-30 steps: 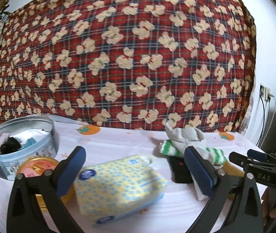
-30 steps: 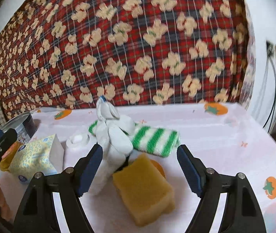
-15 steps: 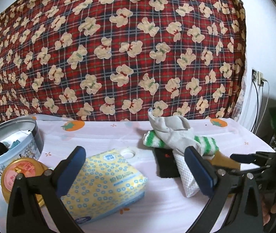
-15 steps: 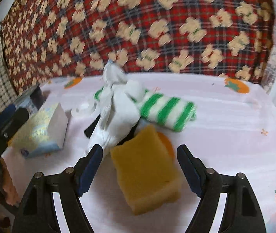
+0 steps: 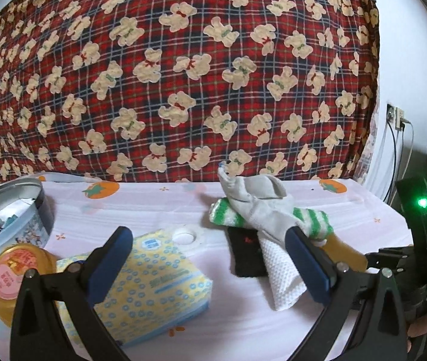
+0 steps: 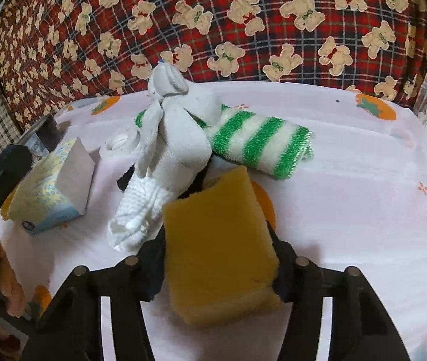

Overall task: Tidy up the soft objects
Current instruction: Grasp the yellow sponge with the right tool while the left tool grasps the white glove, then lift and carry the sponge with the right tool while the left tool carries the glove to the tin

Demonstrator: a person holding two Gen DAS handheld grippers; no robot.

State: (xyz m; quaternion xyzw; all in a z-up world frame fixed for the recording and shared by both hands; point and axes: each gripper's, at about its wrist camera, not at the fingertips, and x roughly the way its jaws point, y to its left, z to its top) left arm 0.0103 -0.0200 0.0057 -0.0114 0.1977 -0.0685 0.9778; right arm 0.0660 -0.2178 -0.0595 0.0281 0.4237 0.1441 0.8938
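A yellow sponge (image 6: 219, 240) lies on the white tablecloth (image 6: 348, 198), and my right gripper (image 6: 216, 266) straddles it, its jaws closing with both pads against the sponge's sides. Behind it lie a white sock (image 6: 177, 144), a green-striped cloth (image 6: 258, 144) and a white mesh cloth (image 5: 282, 276) over a black item (image 5: 246, 252). My left gripper (image 5: 210, 258) hangs open above a yellow-and-blue tissue pack (image 5: 153, 276), gripping nothing. In the left wrist view the sponge (image 5: 342, 252) shows at the right, beside the right gripper's black frame.
A round tin (image 5: 8, 219) holding small items stands at the left, with a yellow-lidded jar (image 5: 11, 273) in front. A white tape roll (image 5: 186, 236) lies behind the tissue pack. A red bear-print blanket (image 5: 201, 75) rises behind the table. A hand (image 6: 8, 285) shows at lower left.
My right gripper has tipped down over the sponge and its jaws have narrowed onto its sides. The left view has swung right, so the tin sits further left.
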